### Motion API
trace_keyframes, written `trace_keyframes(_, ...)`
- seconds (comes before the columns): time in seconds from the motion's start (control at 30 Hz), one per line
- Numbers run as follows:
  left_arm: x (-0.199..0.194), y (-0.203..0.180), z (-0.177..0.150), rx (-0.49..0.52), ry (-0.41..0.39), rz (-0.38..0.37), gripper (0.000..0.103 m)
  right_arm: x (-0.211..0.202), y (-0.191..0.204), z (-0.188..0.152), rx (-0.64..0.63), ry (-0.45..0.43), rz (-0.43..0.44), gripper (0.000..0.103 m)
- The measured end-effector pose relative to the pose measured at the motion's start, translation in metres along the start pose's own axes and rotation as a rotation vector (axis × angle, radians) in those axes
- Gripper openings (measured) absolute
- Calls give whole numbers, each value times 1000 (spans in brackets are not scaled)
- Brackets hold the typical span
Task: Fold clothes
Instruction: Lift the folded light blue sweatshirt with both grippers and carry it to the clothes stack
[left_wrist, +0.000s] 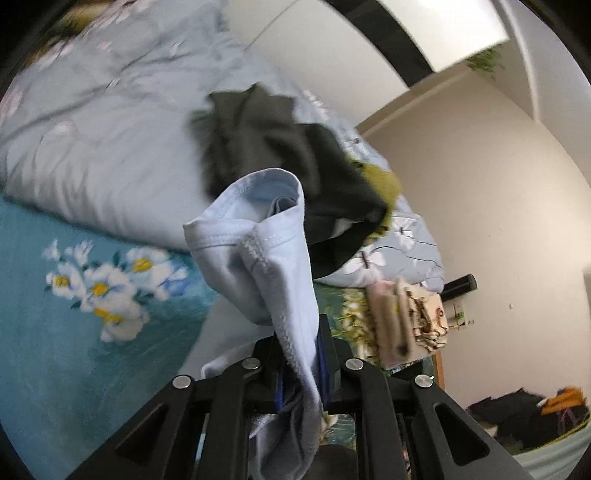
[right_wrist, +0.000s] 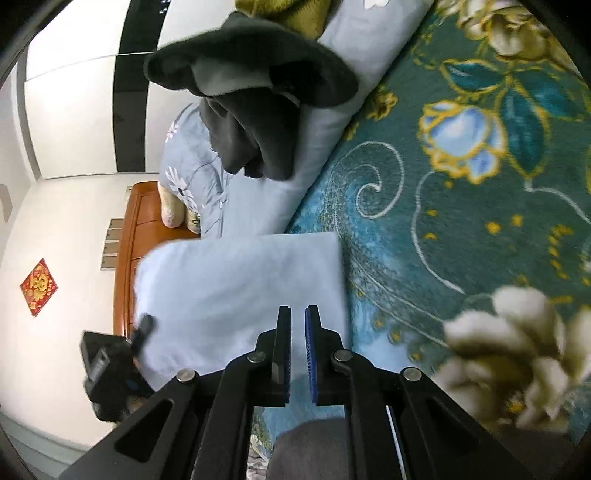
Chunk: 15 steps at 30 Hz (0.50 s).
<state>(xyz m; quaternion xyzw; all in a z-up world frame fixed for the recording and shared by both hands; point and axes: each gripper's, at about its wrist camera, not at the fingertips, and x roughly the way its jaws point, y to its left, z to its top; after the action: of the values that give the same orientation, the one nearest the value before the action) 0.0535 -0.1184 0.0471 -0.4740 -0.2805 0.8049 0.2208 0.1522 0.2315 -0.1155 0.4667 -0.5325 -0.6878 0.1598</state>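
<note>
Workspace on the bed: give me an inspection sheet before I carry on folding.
Surface: teal floral bedspread, with a pale blue quilt bunched along it.
Job's things: light blue garment, lifted off the bedspread.
Clutter: dark grey clothes heaped on the quilt, an olive-yellow piece beside them.
Grippers: left gripper shut on the light blue garment; right gripper pads nearly together, grip on the cloth not visible.
Cables: nothing seen.
Surroundings: wooden headboard, white walls, red wall decoration.

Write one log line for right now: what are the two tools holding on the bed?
left tool: shut on light blue garment | right tool: nearly shut, garment edge between pads | dark clothes: piled on quilt
</note>
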Motion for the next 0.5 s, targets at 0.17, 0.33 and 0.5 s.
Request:
trace_keyframes(0.17,-9,-58,2,41,-17,-46,13,-18,-7,-13,-10,-15,53,10)
trace_keyframes(0.33,-37,-116,13,-7,-43,-226,13,-54,-15,-13,10,-111,235,72)
trace_keyframes(0.5,-50,-181,22,40,-16,-318,13,-92,-44,-2,113,-243,499,85)
